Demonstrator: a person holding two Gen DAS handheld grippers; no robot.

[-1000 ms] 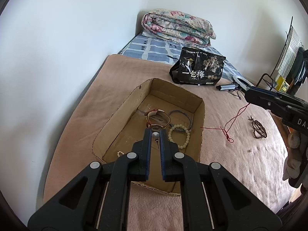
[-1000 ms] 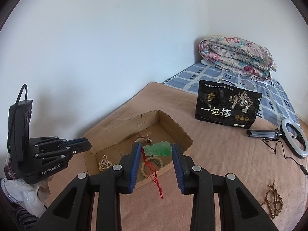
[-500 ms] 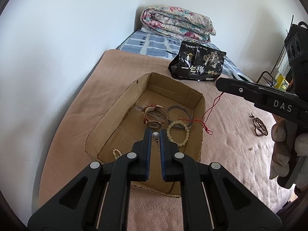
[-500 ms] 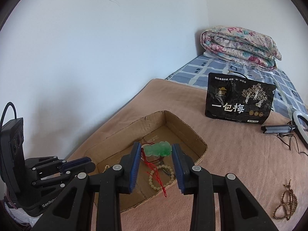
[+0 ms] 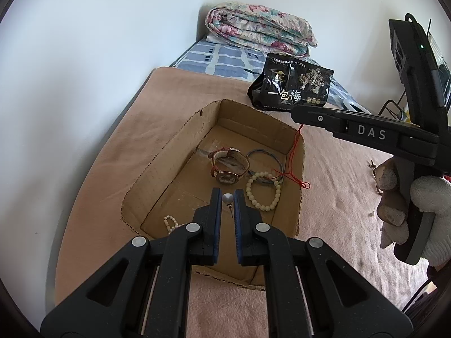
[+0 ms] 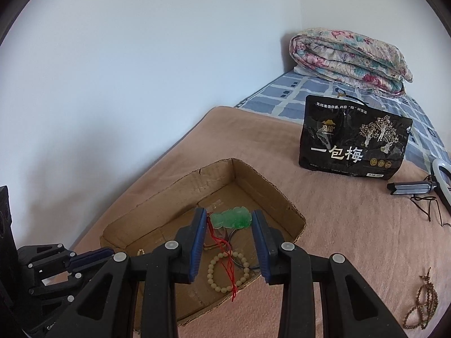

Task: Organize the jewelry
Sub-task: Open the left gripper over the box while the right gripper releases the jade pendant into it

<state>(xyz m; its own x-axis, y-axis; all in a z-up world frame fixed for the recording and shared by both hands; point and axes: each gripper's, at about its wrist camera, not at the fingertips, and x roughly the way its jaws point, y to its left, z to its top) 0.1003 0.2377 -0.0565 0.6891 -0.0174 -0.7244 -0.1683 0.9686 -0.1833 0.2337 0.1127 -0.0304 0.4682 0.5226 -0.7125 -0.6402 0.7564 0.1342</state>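
Note:
An open cardboard box (image 5: 157,174) (image 6: 157,197) lies on the tan blanket. It holds a brown-strap watch (image 5: 228,166), a blue bangle (image 5: 265,155), a cream bead bracelet (image 5: 263,194) (image 6: 225,270) and a small pearl strand (image 5: 170,222). My left gripper (image 5: 227,198) hovers over the box's near end, shut on a small grey pearl stud (image 5: 227,197). My right gripper (image 6: 229,219) is shut on a green jade pendant (image 6: 231,217) above the box. The pendant's red cord (image 5: 293,152) (image 6: 225,256) dangles across the box's right wall. In the left wrist view the right gripper (image 5: 296,112) reaches in from the right.
A black snack bag (image 6: 352,146) stands behind the box, with a folded floral quilt (image 6: 349,59) further back. A ring light on its stand (image 6: 422,188) and a dark brown bead string (image 6: 422,304) lie on the blanket at the right. The wall runs along the left.
My right gripper has carried the jade pendant leftward and lower, from beside the box to above it. The red cord now trails over the box wall. The left gripper stayed put.

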